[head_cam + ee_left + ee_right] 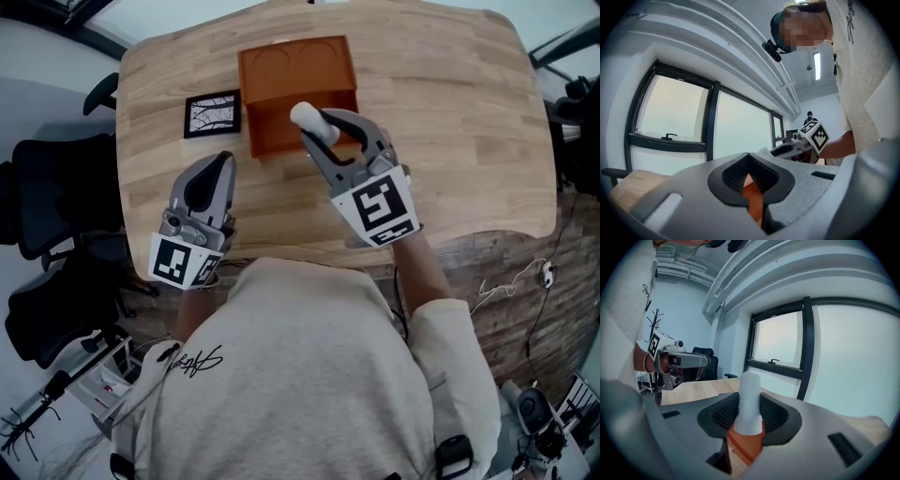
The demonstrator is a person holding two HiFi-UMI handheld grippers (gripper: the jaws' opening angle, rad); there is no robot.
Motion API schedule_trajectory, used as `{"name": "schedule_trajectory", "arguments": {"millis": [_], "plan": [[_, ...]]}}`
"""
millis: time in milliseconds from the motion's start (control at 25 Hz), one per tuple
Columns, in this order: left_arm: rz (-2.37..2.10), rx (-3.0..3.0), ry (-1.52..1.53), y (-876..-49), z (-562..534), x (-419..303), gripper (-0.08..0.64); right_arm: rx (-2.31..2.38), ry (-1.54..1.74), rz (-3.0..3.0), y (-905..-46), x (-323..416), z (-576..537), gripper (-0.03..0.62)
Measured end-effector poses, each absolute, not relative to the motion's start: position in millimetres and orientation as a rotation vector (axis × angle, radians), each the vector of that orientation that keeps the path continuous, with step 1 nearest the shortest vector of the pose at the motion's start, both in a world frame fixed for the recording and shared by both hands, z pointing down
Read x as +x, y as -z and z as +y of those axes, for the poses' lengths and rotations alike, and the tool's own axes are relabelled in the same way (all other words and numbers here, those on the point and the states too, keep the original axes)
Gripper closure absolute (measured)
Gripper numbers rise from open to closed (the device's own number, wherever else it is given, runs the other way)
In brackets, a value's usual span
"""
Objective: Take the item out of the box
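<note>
An orange-brown box (272,127) stands open at the back middle of the wooden table (450,141), its lid (298,64) folded back flat. My right gripper (326,133) hangs over the box's front part, shut on a white cylindrical item (312,120) that sticks out beyond the jaws. In the right gripper view the white item (750,399) stands between the pads with the orange box (746,446) below. My left gripper (217,173) hovers above the table left of the box, shut and holding nothing. A strip of orange shows under its jaws in the left gripper view (749,165).
A black-framed card (212,113) lies left of the box. Black office chairs (56,197) stand off the table's left edge. Cables (511,281) lie on the floor to the right. Big windows (825,362) line the far wall.
</note>
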State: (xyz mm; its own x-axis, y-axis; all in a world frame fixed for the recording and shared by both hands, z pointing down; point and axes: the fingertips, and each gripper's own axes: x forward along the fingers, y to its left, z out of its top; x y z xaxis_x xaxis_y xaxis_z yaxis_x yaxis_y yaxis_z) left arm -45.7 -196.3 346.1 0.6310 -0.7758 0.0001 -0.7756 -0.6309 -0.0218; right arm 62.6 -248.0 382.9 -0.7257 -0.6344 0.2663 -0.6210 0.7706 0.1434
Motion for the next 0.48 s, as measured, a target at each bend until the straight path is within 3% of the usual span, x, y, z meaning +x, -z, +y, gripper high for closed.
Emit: {"name": "schedule_trajectory", "arguments": {"millis": [480], "plan": [[1.353, -2.807, 0.002, -344.9, -193.9, -41.0, 0.557, 1.040, -0.013, -2.793, -363.0, 76.0, -237.8, 0.453]]}}
